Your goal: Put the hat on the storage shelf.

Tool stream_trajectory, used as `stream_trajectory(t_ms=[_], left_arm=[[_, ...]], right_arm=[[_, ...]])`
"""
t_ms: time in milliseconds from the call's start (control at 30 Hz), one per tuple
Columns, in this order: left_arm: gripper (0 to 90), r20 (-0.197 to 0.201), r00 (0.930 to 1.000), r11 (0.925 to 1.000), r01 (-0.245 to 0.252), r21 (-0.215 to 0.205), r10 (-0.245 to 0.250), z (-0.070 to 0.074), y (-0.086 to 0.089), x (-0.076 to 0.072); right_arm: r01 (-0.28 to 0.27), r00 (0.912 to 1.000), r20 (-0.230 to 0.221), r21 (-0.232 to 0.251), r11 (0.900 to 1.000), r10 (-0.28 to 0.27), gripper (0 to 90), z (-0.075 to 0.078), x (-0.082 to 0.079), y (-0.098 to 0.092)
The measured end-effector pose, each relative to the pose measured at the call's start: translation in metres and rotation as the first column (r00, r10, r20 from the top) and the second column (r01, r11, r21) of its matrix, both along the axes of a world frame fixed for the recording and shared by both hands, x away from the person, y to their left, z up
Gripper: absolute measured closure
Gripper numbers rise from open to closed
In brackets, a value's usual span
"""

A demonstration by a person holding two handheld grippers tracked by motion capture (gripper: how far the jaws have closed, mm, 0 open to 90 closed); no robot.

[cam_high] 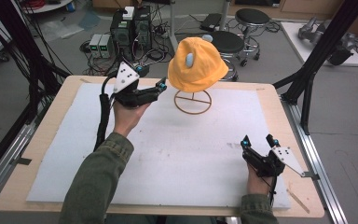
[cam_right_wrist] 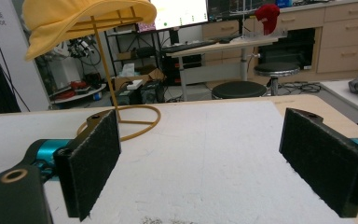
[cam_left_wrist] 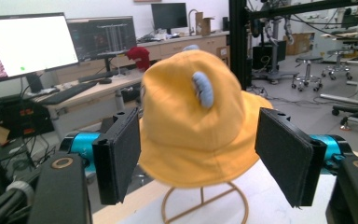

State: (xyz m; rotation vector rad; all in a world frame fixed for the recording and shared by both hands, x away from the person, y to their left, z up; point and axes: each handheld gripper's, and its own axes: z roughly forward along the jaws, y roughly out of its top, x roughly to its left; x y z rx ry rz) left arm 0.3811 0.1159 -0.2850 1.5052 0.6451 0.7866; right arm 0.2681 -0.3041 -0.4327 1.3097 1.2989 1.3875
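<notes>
A yellow bucket hat (cam_high: 196,65) with small pale blue ears sits on a gold wire stand (cam_high: 192,103) at the back middle of the table. My left gripper (cam_high: 152,77) is held above the table just left of the hat, pointing at it, jaws open and empty. In the left gripper view the hat (cam_left_wrist: 191,116) stands between and beyond the jaws of the left gripper (cam_left_wrist: 209,156), apart from both pads. My right gripper (cam_high: 260,141) rests low at the front right, open and empty. The right gripper view has the hat's brim (cam_right_wrist: 74,16) and the stand (cam_right_wrist: 121,119) far off beyond the right gripper (cam_right_wrist: 205,163).
A white foam mat (cam_high: 168,158) covers most of the wooden table (cam_high: 279,116). Black frame posts (cam_high: 324,51) rise beside the table on both sides. Stools (cam_high: 228,42) and computer cases (cam_high: 130,28) stand on the floor behind the far edge.
</notes>
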Motion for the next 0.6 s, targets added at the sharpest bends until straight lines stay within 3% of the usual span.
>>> stream_trajectory(t_ms=[300,600], left_arm=[[30.3,-0.023,0.9988,0.9986,-0.043,-0.031,0.043,-0.019,0.040,-0.020],[28.9,-0.061,0.9931,0.9929,-0.103,-0.059,0.100,-0.036,0.082,-0.039]], right_arm=[[0.002,1.0000,-0.005,0.013,1.000,-0.002,11.4,-0.001,-0.001,-0.002],[0.000,0.9999,-0.011,0.020,1.000,0.001,11.5,-0.001,-0.001,-0.001]])
